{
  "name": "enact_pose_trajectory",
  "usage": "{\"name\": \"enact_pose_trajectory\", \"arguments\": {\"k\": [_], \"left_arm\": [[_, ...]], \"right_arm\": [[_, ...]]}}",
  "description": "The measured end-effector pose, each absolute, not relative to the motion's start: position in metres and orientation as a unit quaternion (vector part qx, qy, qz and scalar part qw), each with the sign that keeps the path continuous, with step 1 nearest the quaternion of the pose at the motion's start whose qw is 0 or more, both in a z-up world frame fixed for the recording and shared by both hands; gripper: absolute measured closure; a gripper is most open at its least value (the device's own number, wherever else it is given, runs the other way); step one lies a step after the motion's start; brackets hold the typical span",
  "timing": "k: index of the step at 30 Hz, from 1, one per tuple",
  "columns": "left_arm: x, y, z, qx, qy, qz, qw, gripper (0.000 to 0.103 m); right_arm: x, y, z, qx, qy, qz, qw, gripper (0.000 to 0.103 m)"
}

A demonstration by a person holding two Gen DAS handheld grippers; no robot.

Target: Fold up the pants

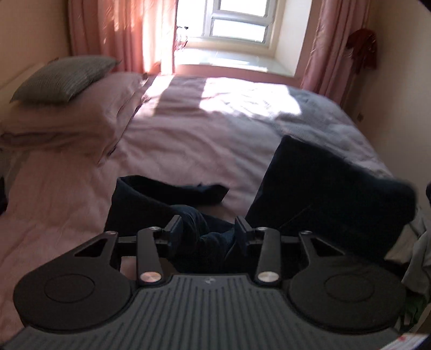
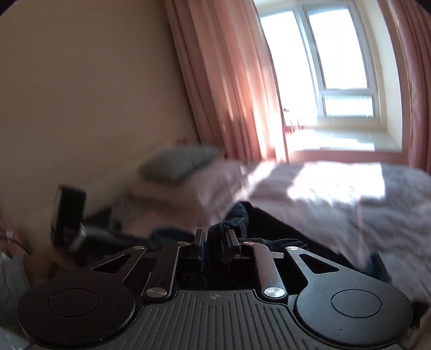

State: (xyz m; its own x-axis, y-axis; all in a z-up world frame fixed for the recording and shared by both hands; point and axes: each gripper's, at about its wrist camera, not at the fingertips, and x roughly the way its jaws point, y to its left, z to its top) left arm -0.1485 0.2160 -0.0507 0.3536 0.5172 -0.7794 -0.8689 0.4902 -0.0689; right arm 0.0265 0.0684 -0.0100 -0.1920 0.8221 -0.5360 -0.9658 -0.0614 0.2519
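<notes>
The left gripper (image 1: 207, 228) hangs over the near edge of a bed (image 1: 188, 140), its 2 fingers (image 1: 173, 226) apart. Dark pants (image 1: 194, 242) lie crumpled directly under and between those fingers, but the pads do not press on the cloth. Ahead of this gripper and slightly to its left, 1 pant leg (image 1: 172, 191) stretches flat across the pink sheet. Ahead and to its right, a broad dark panel of fabric (image 1: 323, 193) stands lifted off the bed; its far edge is blurred. Far ahead on the left sit a grey pillow (image 1: 64, 78) on a pink pillow (image 1: 70, 118), and straight ahead is a window (image 1: 237, 21) flanked by pink curtains (image 1: 121, 35).

The right gripper (image 2: 215, 239) has its 2 fingers (image 2: 198, 242) parted by a narrow gap. A bunched fold of the dark pants (image 2: 221, 231) rises in that gap. Whether the pads squeeze it, I cannot tell, as the view is smeared. More dark cloth spreads just ahead and to the right of this gripper. Well to its left, a dark boxy object (image 2: 68, 212) shows, too blurred to identify.
</notes>
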Motion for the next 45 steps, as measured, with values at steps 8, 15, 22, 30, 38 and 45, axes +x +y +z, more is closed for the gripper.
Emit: {"name": "enact_pose_trajectory", "arguments": {"k": [8,15,22,30,38,45], "left_arm": [[-0.256,0.213,-0.100,-0.268,0.470,0.445,0.713,0.062],[-0.288,0.209,-0.098,-0.228,0.492,0.391,0.743,0.056],[-0.315,0.206,-0.101,-0.213,0.507,0.368,0.749,0.053],[-0.338,0.202,-0.093,-0.230,0.491,0.382,0.748,0.052],[-0.343,0.202,-0.088,-0.239,0.479,0.418,0.734,0.050],[-0.332,0.212,-0.088,-0.248,0.467,0.462,0.712,0.048]], "right_arm": [[0.038,0.011,-0.134,-0.172,0.527,0.506,0.660,0.059],[-0.039,0.003,-0.084,-0.146,0.525,0.455,0.704,0.059],[-0.099,-0.009,-0.096,-0.126,0.565,0.422,0.698,0.059],[-0.116,0.003,-0.098,-0.162,0.555,0.422,0.698,0.059],[-0.100,0.017,-0.111,-0.170,0.558,0.425,0.692,0.059],[-0.040,0.019,-0.127,-0.116,0.583,0.401,0.697,0.059]]}}
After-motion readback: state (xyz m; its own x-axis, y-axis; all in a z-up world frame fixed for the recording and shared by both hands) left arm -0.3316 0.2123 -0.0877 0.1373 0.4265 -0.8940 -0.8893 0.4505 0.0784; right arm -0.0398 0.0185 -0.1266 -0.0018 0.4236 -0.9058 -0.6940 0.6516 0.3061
